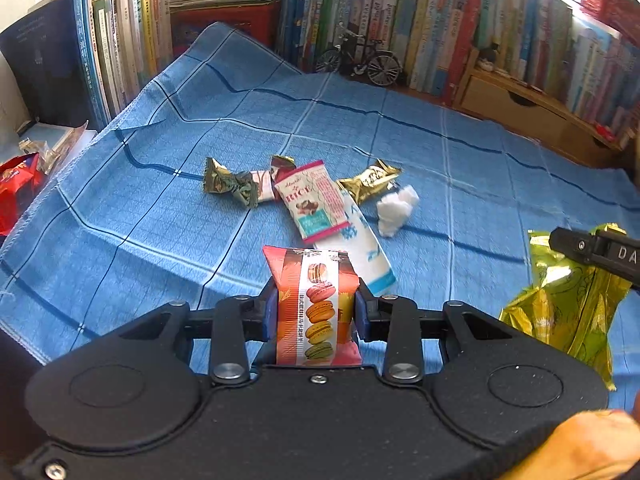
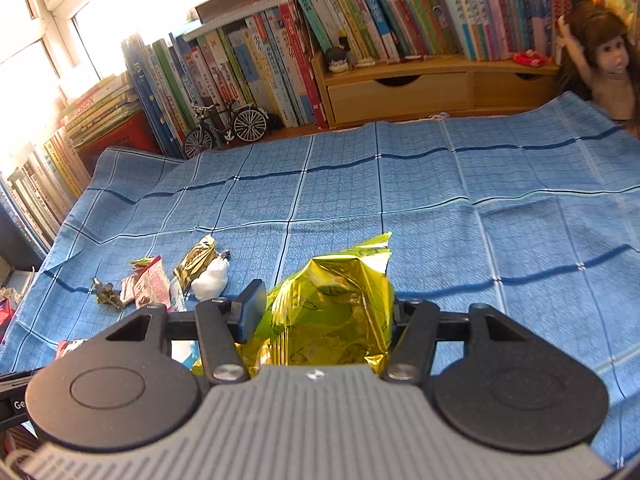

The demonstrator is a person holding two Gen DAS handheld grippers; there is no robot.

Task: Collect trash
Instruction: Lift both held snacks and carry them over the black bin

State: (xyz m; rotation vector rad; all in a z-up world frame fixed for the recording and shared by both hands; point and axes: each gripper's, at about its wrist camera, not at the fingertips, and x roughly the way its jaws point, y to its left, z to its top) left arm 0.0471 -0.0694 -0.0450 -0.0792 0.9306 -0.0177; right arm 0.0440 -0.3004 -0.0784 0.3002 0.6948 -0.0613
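Note:
My left gripper (image 1: 316,306) is shut on a red macaron snack packet (image 1: 314,300), held upright above the blue checked cloth (image 1: 160,220). My right gripper (image 2: 324,312) is shut on a crumpled yellow-green foil bag (image 2: 336,300), which also shows at the right of the left wrist view as the foil bag (image 1: 560,304). On the cloth beyond lie a pink rice-snack wrapper (image 1: 312,200), a green candy wrapper (image 1: 230,186), a gold wrapper (image 1: 370,180), a white-blue sachet (image 1: 368,248) and a white tissue wad (image 1: 396,208).
Rows of books (image 2: 248,60) line the back and left. A small model bicycle (image 2: 226,126) stands at the cloth's far edge, a wooden drawer unit (image 2: 400,88) behind, a doll (image 2: 608,68) at far right. A red packet (image 1: 16,188) lies off the cloth's left edge.

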